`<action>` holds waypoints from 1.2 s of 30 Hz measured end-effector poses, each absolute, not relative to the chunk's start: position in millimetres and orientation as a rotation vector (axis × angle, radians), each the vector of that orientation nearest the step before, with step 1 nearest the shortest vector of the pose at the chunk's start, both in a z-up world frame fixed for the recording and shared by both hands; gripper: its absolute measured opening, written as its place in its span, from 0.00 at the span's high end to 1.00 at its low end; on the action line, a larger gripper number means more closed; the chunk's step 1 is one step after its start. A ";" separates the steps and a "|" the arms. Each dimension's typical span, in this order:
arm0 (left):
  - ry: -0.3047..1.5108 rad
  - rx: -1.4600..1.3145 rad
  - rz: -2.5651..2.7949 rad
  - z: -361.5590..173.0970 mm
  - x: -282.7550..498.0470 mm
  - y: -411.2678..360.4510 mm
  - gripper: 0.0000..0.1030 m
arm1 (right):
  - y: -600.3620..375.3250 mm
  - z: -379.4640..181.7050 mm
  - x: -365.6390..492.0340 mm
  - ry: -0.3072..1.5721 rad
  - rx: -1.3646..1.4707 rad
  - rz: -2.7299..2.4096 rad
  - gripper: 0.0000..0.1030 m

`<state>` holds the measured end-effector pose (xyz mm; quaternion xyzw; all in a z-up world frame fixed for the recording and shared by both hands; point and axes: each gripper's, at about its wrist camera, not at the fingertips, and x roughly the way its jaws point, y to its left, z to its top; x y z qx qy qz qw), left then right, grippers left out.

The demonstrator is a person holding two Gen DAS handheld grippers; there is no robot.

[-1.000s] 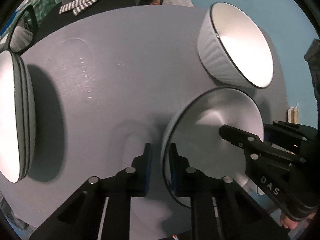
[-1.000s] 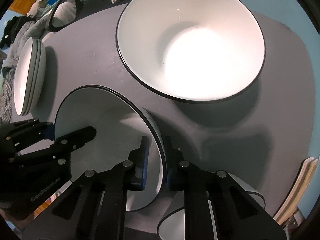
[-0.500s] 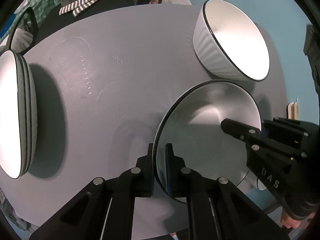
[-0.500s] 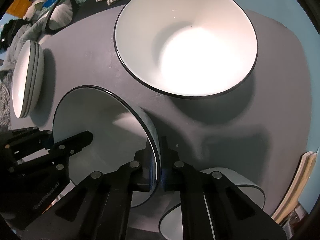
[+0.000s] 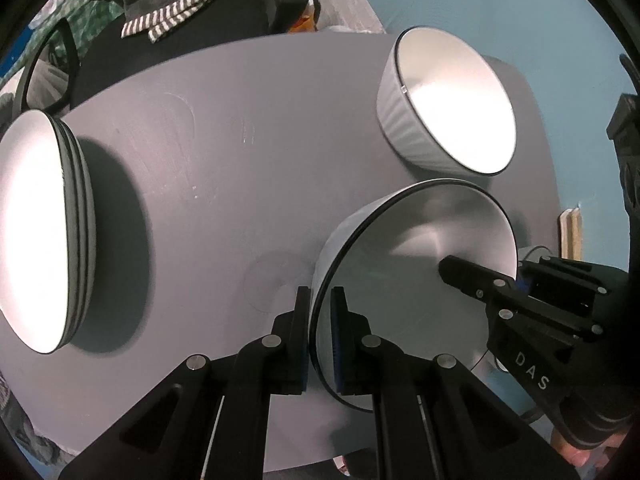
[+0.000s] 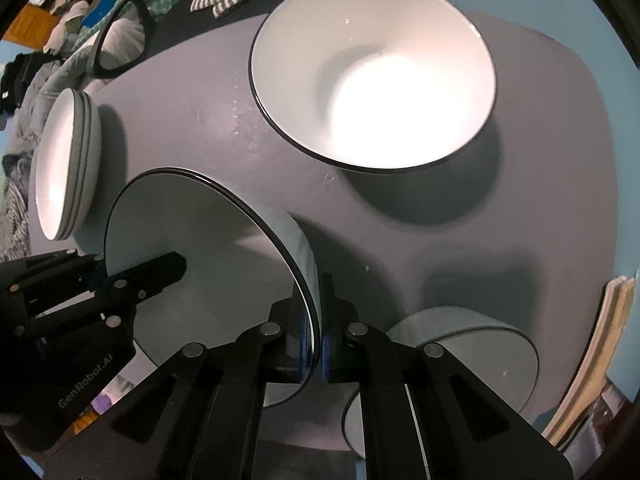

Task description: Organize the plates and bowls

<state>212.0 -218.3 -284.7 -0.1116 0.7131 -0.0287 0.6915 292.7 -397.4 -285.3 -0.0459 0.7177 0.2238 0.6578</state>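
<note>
1. Both grippers clamp one pale bowl [image 5: 420, 280] between them: the left gripper [image 5: 320, 336] has its pads pinched on the bowl's left rim, one finger outside the wall and one inside.
2. Opposite it, the right gripper [image 6: 316, 328] pinches the other side of the same bowl [image 6: 200, 256] in the same way, with the black-edged rim between its blue pads.
3. White lettering on the right gripper's body, seen from the left wrist, reads "DAS"; the rest runs out of view.
4. On the left gripper's body, seen from the right wrist, the print reads "GenRobot.AI".
5. That held bowl sits over the near part of the round grey table [image 5: 224, 184]; whether it touches the tabletop I cannot tell.
6. A larger white bowl [image 6: 372, 76] with a ribbed outer wall stands further back on the table, apart from the held one.
7. A stack of plates [image 5: 44, 232] rests at the table's left edge, well apart from the bowls.
8. Another small bowl [image 6: 472, 356] stands just beside the right gripper, at the near edge.
9. A striped cloth [image 5: 172, 12] lies on a dark chair beyond the table.
</note>
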 end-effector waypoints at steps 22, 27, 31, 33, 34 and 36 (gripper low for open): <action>1.504 -0.189 -0.120 -240.0 245.9 -228.5 0.92 | -427.7 -237.0 303.5 1.565 -0.043 0.458 0.95; 1.486 -0.196 -0.130 -233.6 259.0 -235.2 0.92 | -433.9 -229.7 315.4 1.557 -0.043 0.444 0.95; 1.475 -0.189 -0.132 -231.2 272.6 -241.7 0.92 | -436.9 -224.9 326.3 1.544 -0.050 0.432 0.95; 1.473 -0.183 -0.130 -231.5 280.1 -244.2 0.92 | -438.1 -225.2 332.3 1.545 -0.047 0.425 0.95; 1.474 -0.178 -0.129 -231.7 283.3 -245.7 0.92 | -439.0 -226.0 335.9 1.547 -0.043 0.421 0.95; 1.476 -0.177 -0.124 -233.5 291.0 -247.4 0.92 | -441.5 -228.6 341.0 1.555 -0.032 0.416 0.95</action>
